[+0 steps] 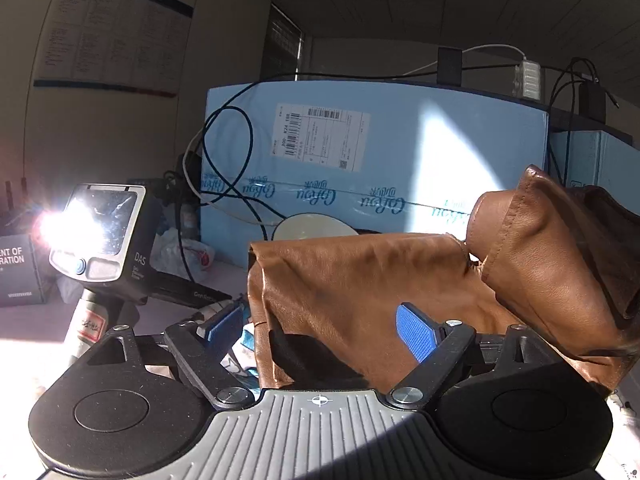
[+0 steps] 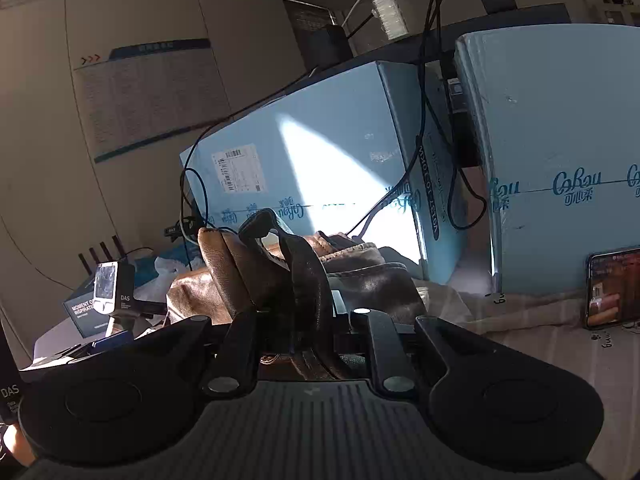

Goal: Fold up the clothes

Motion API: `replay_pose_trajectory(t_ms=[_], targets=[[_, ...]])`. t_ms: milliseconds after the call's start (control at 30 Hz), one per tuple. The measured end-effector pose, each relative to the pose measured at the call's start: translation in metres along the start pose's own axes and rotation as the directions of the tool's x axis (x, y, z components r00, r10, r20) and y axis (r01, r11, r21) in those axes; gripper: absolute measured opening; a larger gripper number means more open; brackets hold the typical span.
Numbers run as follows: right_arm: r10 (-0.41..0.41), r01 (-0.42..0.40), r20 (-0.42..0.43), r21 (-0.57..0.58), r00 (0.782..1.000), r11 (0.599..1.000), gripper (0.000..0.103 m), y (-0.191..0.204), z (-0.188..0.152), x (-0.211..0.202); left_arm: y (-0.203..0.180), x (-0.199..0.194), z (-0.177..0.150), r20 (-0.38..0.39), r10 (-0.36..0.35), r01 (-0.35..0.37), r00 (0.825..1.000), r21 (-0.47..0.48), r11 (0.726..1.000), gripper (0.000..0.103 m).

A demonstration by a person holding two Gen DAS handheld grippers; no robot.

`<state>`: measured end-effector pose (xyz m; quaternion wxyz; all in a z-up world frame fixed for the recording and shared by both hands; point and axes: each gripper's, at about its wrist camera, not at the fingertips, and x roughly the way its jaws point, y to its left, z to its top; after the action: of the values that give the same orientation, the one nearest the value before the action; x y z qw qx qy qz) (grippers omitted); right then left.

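A brown leather garment (image 1: 360, 292) lies bunched on the table, one part raised in a hump at the right. In the left wrist view my left gripper (image 1: 320, 328) is open wide. Its blue pads (image 1: 416, 332) stand on either side of the garment's near left edge, and neither presses on the leather. In the right wrist view my right gripper (image 2: 304, 320) is shut on a dark fold of the same garment (image 2: 248, 268), which rises from between the fingers and hides the pads.
Big light-blue cardboard boxes (image 1: 376, 160) with black cables over them wall off the back. A screen device marked DAS (image 1: 100, 236) stands on a handle at the left, beside a black box and a white bag. A lit phone (image 2: 612, 288) leans on the right box. A pale bowl (image 1: 316, 228) sits behind the garment.
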<state>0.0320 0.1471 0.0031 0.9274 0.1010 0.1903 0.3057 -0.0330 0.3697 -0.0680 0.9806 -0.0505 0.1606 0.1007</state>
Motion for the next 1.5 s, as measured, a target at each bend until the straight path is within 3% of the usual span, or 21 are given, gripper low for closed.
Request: replay_pose_trajectory(t_ms=[133, 300, 333, 400, 433, 533, 633, 767, 833, 867, 900, 933, 967, 1000, 1033, 1067, 1133, 1200, 1300, 1500], targets=[[-0.028, 0.028, 0.011, 0.019, 1.0, 0.999, 0.014, -0.022, 0.001, -0.015, -0.001, 0.031, 0.007, -0.071, -0.067, 0.072, 0.995, 0.069, 0.995, 0.086], [-0.043, 0.044, -0.021, 0.062, 0.999, 0.997, 0.015, -0.048, -0.008, -0.015, 0.015, 0.03, 0.014, -0.01, -0.205, 0.204, 0.979, -0.068, 0.977, 0.085], [-0.036, 0.038, -0.027, 0.078, 0.999, 0.996, 0.018, -0.053, -0.009, -0.014, 0.016, 0.033, 0.018, -0.019, -0.213, 0.211, 0.977, -0.083, 0.974, 0.086], [-0.021, 0.026, -0.04, 0.122, 0.999, 0.992, 0.041, -0.062, -0.011, -0.01, 0.016, 0.042, 0.023, -0.031, -0.19, 0.187, 0.981, -0.07, 0.98, 0.086], [-0.02, 0.027, -0.048, 0.14, 0.999, 0.99, 0.045, -0.066, -0.011, -0.008, 0.02, 0.048, 0.027, -0.033, -0.172, 0.169, 0.985, -0.082, 0.982, 0.086], [-0.02, 0.031, -0.067, 0.163, 0.998, 0.986, 0.048, -0.073, -0.011, -0.003, 0.02, 0.056, 0.033, -0.035, -0.178, 0.174, 0.983, -0.086, 0.981, 0.086], [-0.018, 0.03, -0.072, 0.171, 0.997, 0.985, 0.057, -0.075, -0.007, 0.001, 0.013, 0.059, 0.035, -0.035, -0.212, 0.209, 0.977, -0.076, 0.975, 0.086], [0.048, -0.039, -0.049, 0.172, 0.998, 0.984, 0.073, -0.074, 0.0, -0.005, 0.004, 0.064, 0.037, -0.034, -0.257, 0.255, 0.966, -0.063, 0.965, 0.086], [0.024, -0.015, -0.05, 0.164, 0.998, 0.986, 0.074, -0.071, 0.001, 0.0, 0.0, 0.066, 0.038, -0.035, -0.28, 0.278, 0.959, -0.056, 0.959, 0.085], [0.003, 0.008, -0.067, 0.161, 0.998, 0.987, 0.073, -0.069, 0.0, 0.005, -0.002, 0.067, 0.039, -0.035, -0.29, 0.288, 0.956, -0.052, 0.956, 0.085], [-0.014, 0.027, -0.081, 0.156, 0.997, 0.987, 0.066, -0.067, -0.001, 0.01, -0.006, 0.071, 0.037, -0.045, -0.272, 0.27, 0.961, -0.044, 0.962, 0.081], [-0.019, 0.032, -0.091, 0.148, 0.996, 0.988, 0.06, -0.064, -0.003, 0.016, -0.009, 0.074, 0.035, -0.055, -0.254, 0.252, 0.966, -0.035, 0.967, 0.059], [-0.019, 0.032, -0.098, 0.133, 0.995, 0.991, 0.045, -0.062, -0.005, 0.02, -0.013, 0.073, 0.033, -0.051, -0.244, 0.244, 0.968, -0.001, 0.97, 0.034], [-0.019, 0.032, -0.106, 0.119, 0.994, 0.992, 0.032, -0.059, -0.008, 0.023, -0.019, 0.07, 0.03, -0.048, -0.236, 0.238, 0.971, 0.043, 0.97, 0.025], [-0.02, 0.033, -0.115, 0.11, 0.993, 0.993, 0.025, -0.057, -0.01, 0.025, -0.025, 0.066, 0.027, -0.045, -0.228, 0.231, 0.973, 0.086, 0.969, 0.014], [-0.02, 0.033, -0.114, 0.108, 0.993, 0.994, 0.01, -0.055, -0.012, 0.024, -0.028, 0.059, 0.027, -0.021, -0.224, 0.224, 0.974, 0.101, 0.969, 0.009], [-0.033, 0.04, -0.081, 0.09, 0.996, 0.995, 0.005, -0.051, -0.012, 0.015, -0.033, 0.044, 0.025, 0.027, -0.215, 0.21, 0.976, 0.131, 0.969, 0.0], [-0.033, 0.034, -0.022, 0.076, 0.999, 0.997, 0.004, -0.048, -0.007, -0.001, -0.036, 0.025, 0.029, 0.089, -0.216, 0.202, 0.972, 0.145, 0.968, 0.0], [-0.021, 0.015, 0.083, 0.077, 0.996, 0.997, 0.004, -0.05, 0.009, -0.036, -0.037, -0.009, 0.04, 0.2, -0.231, 0.204, 0.952, 0.148, 0.968, 0.0], [-0.049, 0.009, 0.225, 0.176, 0.973, 0.984, 0.003, -0.08, 0.038, -0.109, -0.047, -0.077, 0.074, 0.394, -0.281, 0.228, 0.875, 0.176, 0.958, 0.0]])
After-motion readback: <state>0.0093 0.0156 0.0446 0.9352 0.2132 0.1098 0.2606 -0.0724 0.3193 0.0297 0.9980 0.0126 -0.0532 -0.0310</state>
